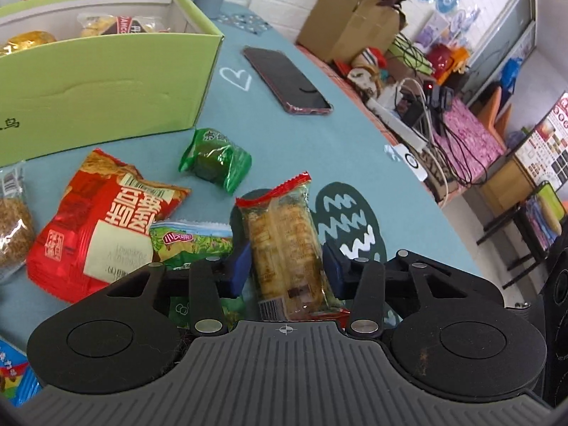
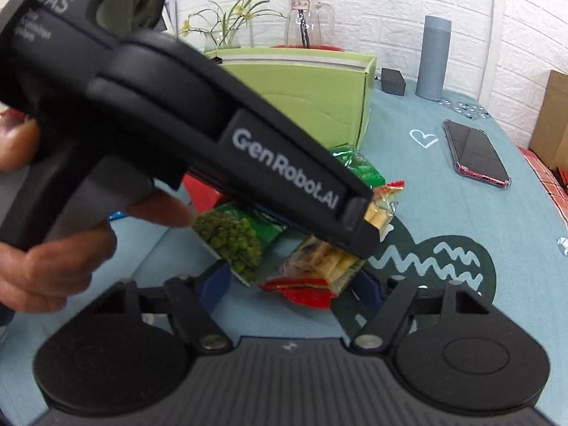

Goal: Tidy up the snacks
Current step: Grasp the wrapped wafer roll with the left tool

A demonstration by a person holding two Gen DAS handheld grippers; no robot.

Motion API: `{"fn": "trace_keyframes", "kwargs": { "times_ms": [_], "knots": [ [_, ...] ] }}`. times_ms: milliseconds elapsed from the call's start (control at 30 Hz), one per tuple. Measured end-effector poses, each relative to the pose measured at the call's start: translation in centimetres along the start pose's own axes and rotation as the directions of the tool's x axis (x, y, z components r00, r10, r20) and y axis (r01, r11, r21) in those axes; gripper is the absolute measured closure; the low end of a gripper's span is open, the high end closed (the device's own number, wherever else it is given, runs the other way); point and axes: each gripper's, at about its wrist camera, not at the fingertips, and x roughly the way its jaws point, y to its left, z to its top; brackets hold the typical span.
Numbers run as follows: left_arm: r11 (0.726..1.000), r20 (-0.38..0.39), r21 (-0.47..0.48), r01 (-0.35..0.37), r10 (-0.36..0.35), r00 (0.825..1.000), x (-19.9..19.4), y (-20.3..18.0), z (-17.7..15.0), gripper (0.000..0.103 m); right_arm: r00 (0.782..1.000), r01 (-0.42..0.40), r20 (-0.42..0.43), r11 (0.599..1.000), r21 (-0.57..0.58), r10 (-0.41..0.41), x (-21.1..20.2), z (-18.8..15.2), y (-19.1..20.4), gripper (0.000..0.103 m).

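My left gripper (image 1: 287, 266) is shut on a clear biscuit packet with red ends (image 1: 284, 248), blue pads pressing both its sides. The same biscuit packet (image 2: 319, 266) shows in the right wrist view under the left gripper's black body (image 2: 198, 120). My right gripper (image 2: 287, 287) is open and empty, just in front of the packet. Loose snacks lie on the table: a red bag (image 1: 96, 227), a green pea bag (image 1: 191, 245), a green wrapped sweet (image 1: 216, 159), a grain packet (image 1: 12, 227). The green box (image 1: 106, 81) holds some snacks at the back left.
A phone (image 1: 287, 81) lies on the teal tablecloth (image 1: 355, 149) to the right of the box. A grey bottle (image 2: 433, 56), a glass jug (image 2: 307, 21) and a plant vase (image 2: 220, 35) stand behind the box. The table edge runs along the right, with clutter beyond.
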Motion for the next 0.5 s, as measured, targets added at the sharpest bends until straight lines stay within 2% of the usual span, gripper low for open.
{"fn": "trace_keyframes", "kwargs": {
  "times_ms": [100, 200, 267, 333, 433, 500],
  "knots": [
    [1.000, -0.009, -0.003, 0.013, -0.013, 1.000, -0.9, -0.1, -1.4, 0.081, 1.000, -0.001, 0.004, 1.000, 0.008, 0.001, -1.3, -1.1, 1.5, 0.026],
    [0.999, -0.012, -0.009, 0.032, -0.032, 0.999, -2.5, -0.4, -4.1, 0.080, 0.999, -0.031, 0.015, 0.999, 0.031, 0.031, -3.1, -2.7, 3.2, 0.020],
    [0.999, 0.001, -0.020, 0.037, -0.037, 0.999, -3.9, -0.5, -6.2, 0.080, 0.999, -0.040, 0.017, 0.999, 0.017, 0.040, -4.2, -3.9, 4.9, 0.012],
    [0.999, 0.007, -0.014, 0.032, -0.032, 0.999, -5.1, -0.4, -7.9, 0.080, 0.999, -0.044, 0.016, 0.999, 0.000, 0.044, -5.0, -4.8, 6.4, 0.009],
    [0.999, 0.031, 0.033, -0.015, 0.014, 0.999, -6.8, -0.3, -9.7, 0.080, 0.999, -0.049, 0.016, 0.999, -0.014, 0.049, -5.5, -5.2, 7.5, 0.007],
    [0.990, 0.068, 0.064, -0.125, 0.120, 0.990, -7.5, 0.0, -10.1, 0.079, 0.999, -0.027, 0.022, 1.000, 0.009, 0.027, -5.9, -5.2, 7.4, 0.004]
  ]
}}
